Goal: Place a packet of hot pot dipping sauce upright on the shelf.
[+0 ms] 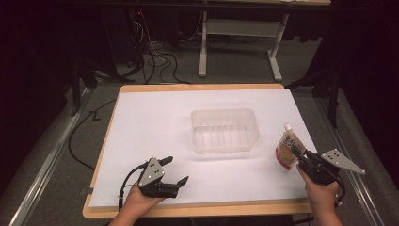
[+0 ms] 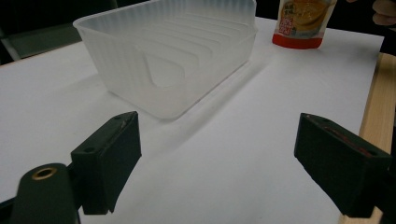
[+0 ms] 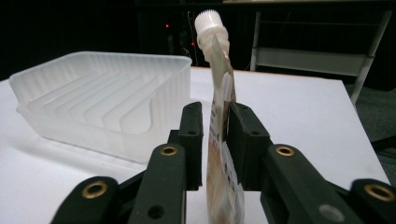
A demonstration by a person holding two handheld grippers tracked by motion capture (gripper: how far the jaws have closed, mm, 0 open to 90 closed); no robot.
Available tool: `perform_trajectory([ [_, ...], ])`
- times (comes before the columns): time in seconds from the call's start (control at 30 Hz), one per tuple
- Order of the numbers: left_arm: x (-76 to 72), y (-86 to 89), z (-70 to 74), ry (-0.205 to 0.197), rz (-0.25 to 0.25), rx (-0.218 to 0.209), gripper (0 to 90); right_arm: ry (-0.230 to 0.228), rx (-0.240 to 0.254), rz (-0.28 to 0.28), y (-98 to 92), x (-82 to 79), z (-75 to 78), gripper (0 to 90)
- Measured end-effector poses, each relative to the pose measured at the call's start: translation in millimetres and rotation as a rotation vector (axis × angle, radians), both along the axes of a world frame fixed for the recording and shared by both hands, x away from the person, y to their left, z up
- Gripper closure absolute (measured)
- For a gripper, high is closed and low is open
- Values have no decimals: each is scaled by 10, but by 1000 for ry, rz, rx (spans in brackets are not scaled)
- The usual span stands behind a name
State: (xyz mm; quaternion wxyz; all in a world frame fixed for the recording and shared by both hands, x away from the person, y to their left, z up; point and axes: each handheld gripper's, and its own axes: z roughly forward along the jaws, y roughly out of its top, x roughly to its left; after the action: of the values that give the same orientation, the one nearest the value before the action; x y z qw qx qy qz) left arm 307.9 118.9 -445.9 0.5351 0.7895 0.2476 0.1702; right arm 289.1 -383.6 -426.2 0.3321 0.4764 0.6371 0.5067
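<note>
Right gripper (image 1: 301, 157): jaws pinching upright spouted drink pouch (image 1: 286, 147), white cap above them. Left gripper (image 1: 175, 170): jaws spread wide, holding nothing. Ribbed translucent plastic tub (image 1: 225, 130): ahead of left gripper, beside pouch.

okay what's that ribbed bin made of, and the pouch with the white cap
The bin looks like frosted translucent plastic: the table shows faintly through its ribbed walls. The pouch, clamped edge-on in the right gripper, appears to be thin, glossy printed plastic film with a hard plastic screw cap.
</note>
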Motion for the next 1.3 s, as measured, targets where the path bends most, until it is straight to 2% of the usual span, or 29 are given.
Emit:
perform_trajectory([
  [0.1,1,27,14,-3,3,-10,154,24,-3,-2,4,33,-31,763],
  [0.23,-4,58,30,-15,-2,-14,154,54,-29,-25,13,65,-65,897],
  [0.4,-5,66,31,-18,-3,-12,154,63,-32,-30,23,61,-47,900],
  [0.57,-19,48,37,-29,-5,-8,154,68,8,-53,57,55,-10,900],
  [0.77,-2,55,35,-31,17,-6,153,36,32,-71,128,-3,99,900],
  [0.97,20,76,24,-35,50,-1,153,-17,54,-52,240,-97,276,900],
  [1.17,31,97,18,-32,78,0,151,-33,88,-31,332,-109,383,900],
  [1.3,32,105,21,-30,86,-2,149,-46,90,-15,386,-89,466,900],
])
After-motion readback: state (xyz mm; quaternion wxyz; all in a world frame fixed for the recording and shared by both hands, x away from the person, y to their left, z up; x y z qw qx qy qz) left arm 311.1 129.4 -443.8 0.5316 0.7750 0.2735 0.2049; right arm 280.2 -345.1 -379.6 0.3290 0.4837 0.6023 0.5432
